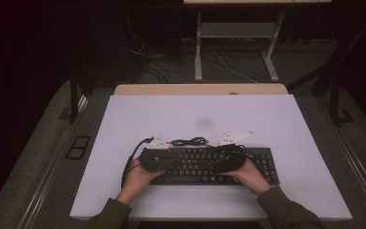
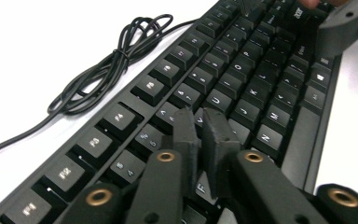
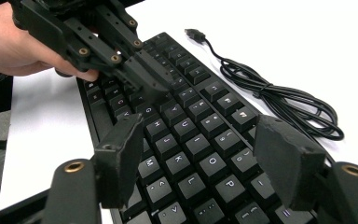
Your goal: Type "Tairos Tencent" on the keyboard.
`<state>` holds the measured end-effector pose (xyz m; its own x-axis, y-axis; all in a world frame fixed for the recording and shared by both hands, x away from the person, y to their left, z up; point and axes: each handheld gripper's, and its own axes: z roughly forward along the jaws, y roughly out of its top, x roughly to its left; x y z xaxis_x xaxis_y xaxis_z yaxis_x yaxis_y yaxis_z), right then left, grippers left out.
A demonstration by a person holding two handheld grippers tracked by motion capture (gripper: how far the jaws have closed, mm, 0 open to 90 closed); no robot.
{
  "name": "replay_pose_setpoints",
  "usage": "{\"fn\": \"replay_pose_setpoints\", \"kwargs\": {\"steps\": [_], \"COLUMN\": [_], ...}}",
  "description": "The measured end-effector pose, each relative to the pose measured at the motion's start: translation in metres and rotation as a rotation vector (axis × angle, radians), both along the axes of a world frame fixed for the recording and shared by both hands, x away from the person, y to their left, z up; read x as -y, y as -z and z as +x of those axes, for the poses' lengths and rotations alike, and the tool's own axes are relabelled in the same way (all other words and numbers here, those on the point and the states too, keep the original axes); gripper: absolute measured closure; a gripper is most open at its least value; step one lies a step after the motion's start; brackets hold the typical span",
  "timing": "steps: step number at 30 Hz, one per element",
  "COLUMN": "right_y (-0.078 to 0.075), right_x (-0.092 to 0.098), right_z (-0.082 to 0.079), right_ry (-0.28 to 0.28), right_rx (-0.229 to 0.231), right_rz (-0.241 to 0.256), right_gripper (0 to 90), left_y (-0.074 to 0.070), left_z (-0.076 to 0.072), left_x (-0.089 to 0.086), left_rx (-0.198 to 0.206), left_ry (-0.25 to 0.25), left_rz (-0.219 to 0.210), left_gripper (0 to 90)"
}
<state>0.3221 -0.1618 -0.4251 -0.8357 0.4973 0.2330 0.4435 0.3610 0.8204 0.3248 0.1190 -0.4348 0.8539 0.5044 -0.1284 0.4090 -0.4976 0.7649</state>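
A: Where is the keyboard (image 1: 219,164) sitting?

B: It is lying flat on the white desk (image 1: 171,114), toward the person's edge, with its coiled cable (image 1: 188,141) bunched just behind its back row.

A: And the left gripper (image 2: 201,122)?

B: Its fingers (image 2: 186,135) are nearly pressed together, gripping nothing, their tips hovering low over the keyboard's left-hand letter keys, around the middle rows. It looks as though it is about to poke a key.

A: The right gripper (image 3: 205,154)?

B: Its fingers (image 3: 286,158) are standing wide apart, empty, hanging over the keyboard's right-hand letter block.

A: What is looking risky?

B: I judge the left tips are broader than a single key's gap, so a slightly off-centre push could be catching two keys at once. The two grippers are also working close together above the keyboard's middle, so a reach across could be knocking one against the other. And a hard sideways press could be shoving the keyboard back onto its cable.
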Motion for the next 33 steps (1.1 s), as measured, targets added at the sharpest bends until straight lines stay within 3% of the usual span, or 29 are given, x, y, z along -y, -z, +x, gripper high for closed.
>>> {"fn": "replay_pose_setpoints", "kwargs": {"steps": [5,12,33], "right_y": [-0.003,-0.007,-0.007], "right_x": [0.008,0.024,0.076], "right_z": [-0.002,-0.006,-0.028], "right_ry": [0.007,0.04,0.106], "right_rx": [0.017,0.042,0.061], "right_rz": [0.024,0.038,0.04], "right_gripper": [28.8,26.2,21.6], "left_y": [-0.004,-0.01,-0.016], "left_z": [-0.006,-0.012,-0.028], "left_x": [-0.006,-0.02,-0.037], "left_rx": [0.008,0.016,0.037], "left_ry": [-0.018,-0.04,-0.061], "left_rz": [-0.007,-0.039,-0.065], "left_gripper": [62.7,46.6,21.4]}}
